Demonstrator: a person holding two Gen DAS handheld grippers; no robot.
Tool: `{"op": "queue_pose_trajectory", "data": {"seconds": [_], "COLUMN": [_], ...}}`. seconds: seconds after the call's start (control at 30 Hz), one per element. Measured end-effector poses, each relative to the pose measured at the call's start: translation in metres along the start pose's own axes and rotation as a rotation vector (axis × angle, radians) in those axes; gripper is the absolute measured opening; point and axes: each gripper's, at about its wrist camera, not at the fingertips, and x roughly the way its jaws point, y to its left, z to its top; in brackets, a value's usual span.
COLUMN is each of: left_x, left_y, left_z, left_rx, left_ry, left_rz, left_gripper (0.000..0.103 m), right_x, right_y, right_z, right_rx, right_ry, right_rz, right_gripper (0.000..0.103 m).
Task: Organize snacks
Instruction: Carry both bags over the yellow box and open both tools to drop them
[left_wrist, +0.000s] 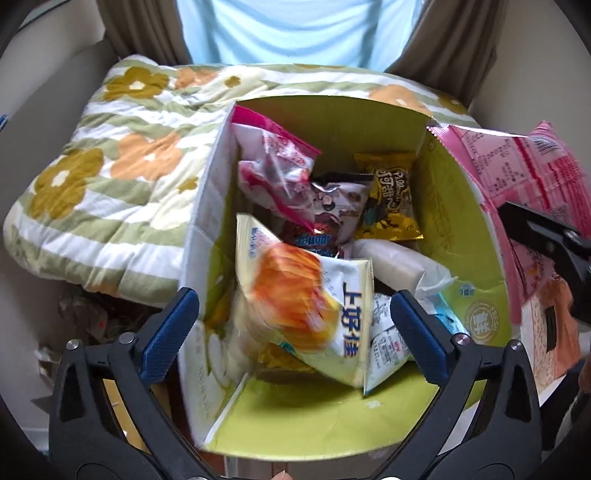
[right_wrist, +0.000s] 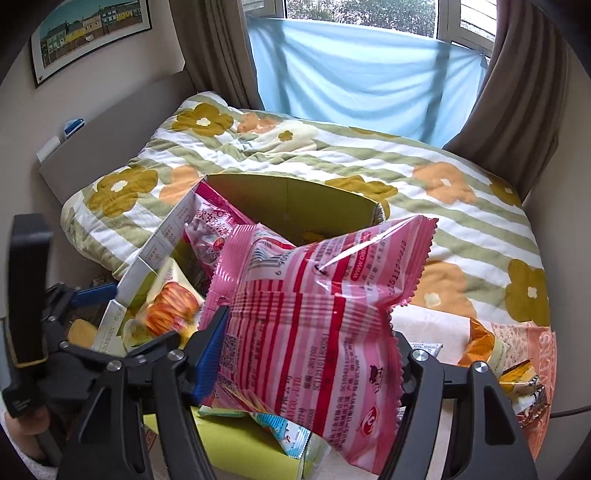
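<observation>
An open cardboard box (left_wrist: 465, 221) with a green inside holds several snack packs. A white and orange snack bag (left_wrist: 306, 306) lies blurred near the front of the box, between the open jaws of my left gripper (left_wrist: 291, 332), which hangs above the box and touches nothing. My right gripper (right_wrist: 310, 354) is shut on a pink striped snack bag (right_wrist: 314, 321) and holds it above the box's right edge. The same pink bag shows in the left wrist view (left_wrist: 517, 173). The box also shows in the right wrist view (right_wrist: 295, 195).
A flowered quilt (left_wrist: 110, 166) lies behind and left of the box. More snack packs (right_wrist: 513, 373) lie on an orange cloth to the right. Curtains (right_wrist: 517, 92) and a blue cloth hang at the window behind. Clutter sits on the floor (left_wrist: 85, 321) at the left.
</observation>
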Motion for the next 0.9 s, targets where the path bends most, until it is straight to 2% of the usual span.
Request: {"op": "queue_pose_trajectory", "data": {"seconds": [0.3, 0.47, 0.57, 0.6, 0.67, 0.7, 0.77, 0.9], "left_x": [-0.026, -0.031, -0.034, -0.036, -0.039, -0.041, -0.042, -0.042], "left_y": [0.007, 0.009, 0.008, 0.009, 0.010, 0.011, 0.014, 0.023], "left_z": [-0.008, -0.007, -0.007, -0.007, -0.008, -0.009, -0.012, -0.022], "left_rx": [-0.005, -0.038, -0.037, -0.042, -0.049, -0.050, -0.043, -0.058], "left_ry": [-0.029, -0.044, -0.050, -0.059, -0.069, -0.073, -0.062, -0.057], "left_rz": [0.051, 0.017, 0.023, 0.020, 0.016, 0.019, 0.029, 0.022], "left_gripper": [0.103, 0.103, 0.103, 0.103, 0.103, 0.103, 0.103, 0.103], "right_x": [0.006, 0.019, 0.028, 0.030, 0.027, 0.025, 0.021, 0.016], "right_y": [-0.005, -0.001, 0.002, 0.003, 0.002, 0.003, 0.002, 0.009], "right_z": [0.001, 0.006, 0.009, 0.009, 0.009, 0.007, 0.003, -0.009], "right_rx": [0.013, 0.014, 0.015, 0.018, 0.025, 0.031, 0.047, 0.042], "right_ry": [0.032, 0.051, 0.073, 0.071, 0.032, 0.019, 0.018, 0.031], "right_rz": [0.019, 0.036, 0.032, 0.022, 0.024, 0.038, 0.079, 0.057], "right_gripper": [0.066, 0.066, 0.067, 0.071, 0.089, 0.102, 0.103, 0.103]}}
